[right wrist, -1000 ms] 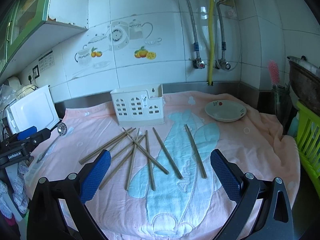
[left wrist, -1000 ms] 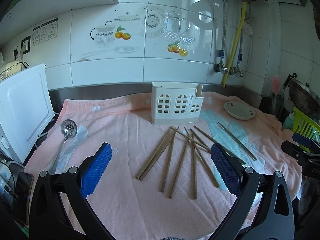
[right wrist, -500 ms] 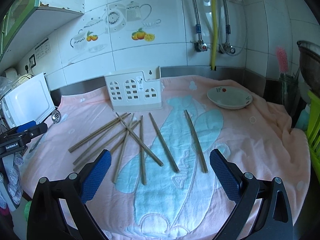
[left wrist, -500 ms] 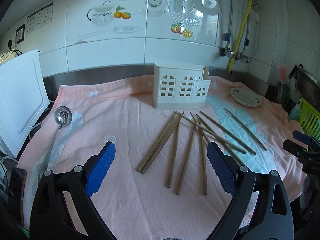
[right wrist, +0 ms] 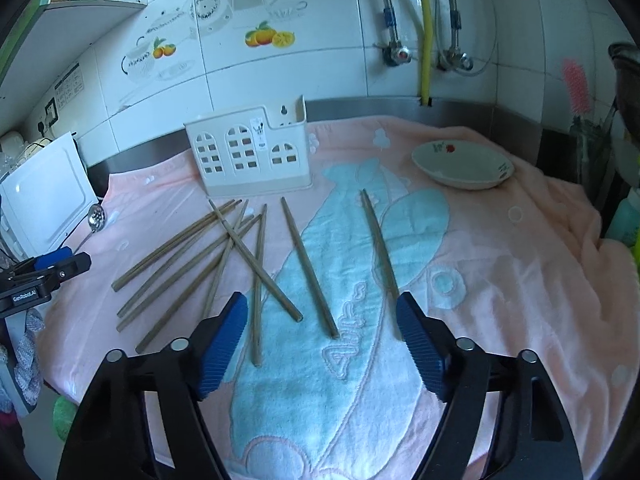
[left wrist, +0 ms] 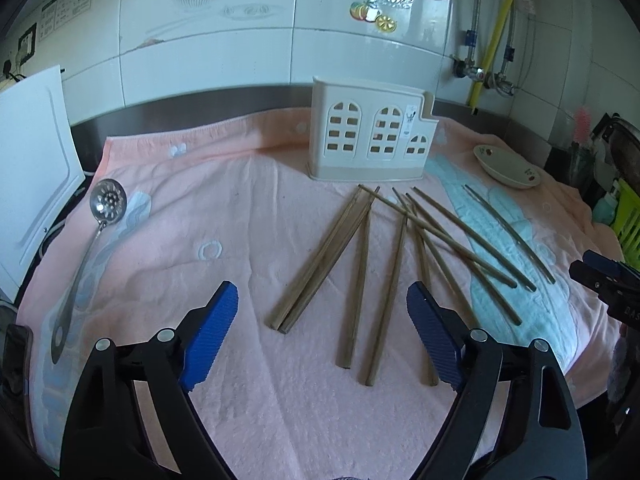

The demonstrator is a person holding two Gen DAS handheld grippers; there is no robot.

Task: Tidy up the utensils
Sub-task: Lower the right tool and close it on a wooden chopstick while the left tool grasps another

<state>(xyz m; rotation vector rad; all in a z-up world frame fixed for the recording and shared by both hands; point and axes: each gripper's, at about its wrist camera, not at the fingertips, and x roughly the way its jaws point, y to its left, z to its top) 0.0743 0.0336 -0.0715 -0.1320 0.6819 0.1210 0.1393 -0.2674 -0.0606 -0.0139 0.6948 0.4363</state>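
Observation:
Several wooden chopsticks (left wrist: 362, 256) lie fanned out on a pink towel (left wrist: 224, 216), in front of a cream utensil holder (left wrist: 370, 142) with window cut-outs. They also show in the right wrist view (right wrist: 256, 252), below the holder (right wrist: 250, 156). A slotted metal spoon (left wrist: 106, 202) lies at the towel's left. My left gripper (left wrist: 322, 304) is open and empty just above the near ends of the chopsticks. My right gripper (right wrist: 320, 316) is open and empty over the right-hand chopsticks (right wrist: 380, 244).
A white bowl (right wrist: 462, 164) sits at the back right of the towel. A white board (left wrist: 32, 168) leans at the left. Pipes and a yellow hose (right wrist: 424, 28) run down the tiled wall. A green basket (left wrist: 630, 220) stands at the right edge.
Both grippers have moved forward and lower toward the chopsticks, which now look larger. Nothing on the towel has moved.

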